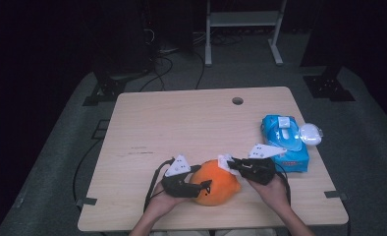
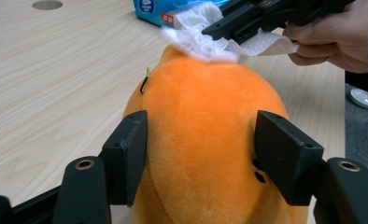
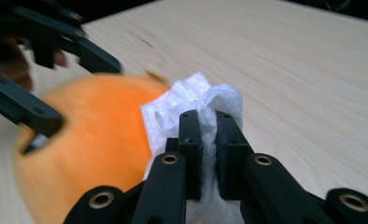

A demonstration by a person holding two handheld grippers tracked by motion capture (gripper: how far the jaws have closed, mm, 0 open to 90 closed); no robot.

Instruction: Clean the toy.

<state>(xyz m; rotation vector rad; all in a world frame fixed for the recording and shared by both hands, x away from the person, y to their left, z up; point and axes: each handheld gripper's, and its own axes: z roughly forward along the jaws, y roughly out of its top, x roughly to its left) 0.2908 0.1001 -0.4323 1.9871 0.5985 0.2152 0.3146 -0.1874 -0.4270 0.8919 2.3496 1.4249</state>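
Orange plush toy (image 1: 215, 188), near front edge of pale wooden surface (image 1: 181, 123). Left gripper (image 1: 202, 189): jaws clamped on the toy's two sides. Right gripper (image 1: 232, 164): jaws pinched tight on a crumpled white wet wipe (image 1: 224, 162), wipe touching the toy's top. Blue wet-wipe pack (image 1: 285, 141) lies further right, a white lid (image 1: 310, 133) just beside it.
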